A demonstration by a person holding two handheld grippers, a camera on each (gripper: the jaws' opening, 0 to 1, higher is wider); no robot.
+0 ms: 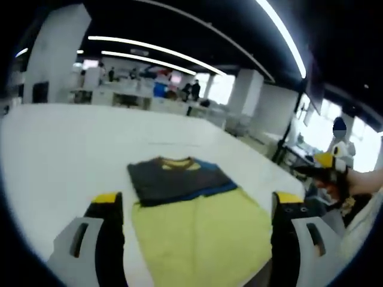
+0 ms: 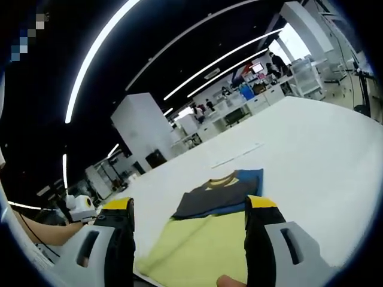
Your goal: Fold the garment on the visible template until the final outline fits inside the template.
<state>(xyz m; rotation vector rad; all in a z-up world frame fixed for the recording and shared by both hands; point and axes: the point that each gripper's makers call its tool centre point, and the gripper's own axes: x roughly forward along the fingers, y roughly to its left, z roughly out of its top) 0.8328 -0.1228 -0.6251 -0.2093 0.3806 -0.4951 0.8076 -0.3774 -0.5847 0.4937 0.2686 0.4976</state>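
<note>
**Folded T-shirt lying on the yellow template, both grippers held back**

We see the T-shirt, dark grey with a yellow collar and blue trim, lying as a compact folded rectangle on the far end of the yellow template, which lies on the white table. In the right gripper view the same shirt sits at the far end of the template. Its far and side edges appear to reach past the yellow sheet, so we judge the fold close to done but the fit not yet settled.

The left gripper hangs above the template's near part, jaws spread wide, gripping nothing. The right gripper does the same, jaws wide and empty.

The collar points away from us, toward the far side of the table. The shirt's long axis seems to run across the template, side to side, though the fisheye makes this uncertain.

The next move, in our judgement, calls for pulling the shirt toward us or making one more fold so that every edge lands on yellow.
</note>
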